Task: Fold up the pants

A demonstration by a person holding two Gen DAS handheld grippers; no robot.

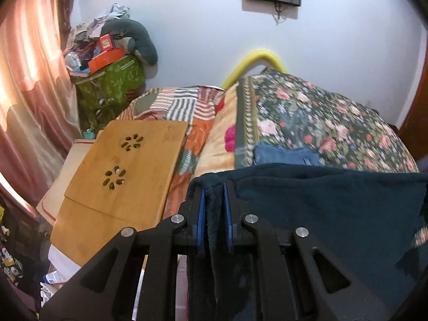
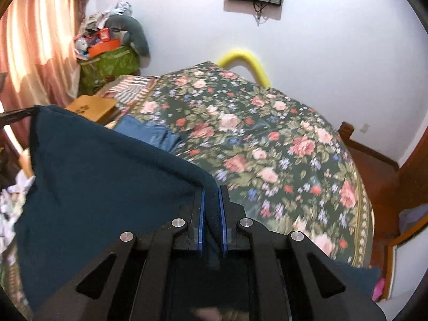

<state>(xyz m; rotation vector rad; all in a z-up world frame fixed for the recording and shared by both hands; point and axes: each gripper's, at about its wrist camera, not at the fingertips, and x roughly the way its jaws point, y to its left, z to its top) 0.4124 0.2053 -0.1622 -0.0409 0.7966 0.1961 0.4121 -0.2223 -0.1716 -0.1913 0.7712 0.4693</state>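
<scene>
The dark teal pants (image 1: 321, 214) hang stretched between my two grippers above the near end of the bed. My left gripper (image 1: 214, 187) is shut on their top edge at one corner. My right gripper (image 2: 211, 190) is shut on the other corner of the same pants (image 2: 101, 182), which spread to the left towards the left gripper (image 2: 16, 115). The lower part of the pants hangs out of view below the fingers.
The bed has a floral cover (image 2: 267, 147) with a folded blue garment (image 2: 149, 133) lying on it. A wooden lap board (image 1: 120, 174) rests on the patchwork blanket at the left. A cluttered green bin (image 1: 112, 85), curtain and wall screen stand behind.
</scene>
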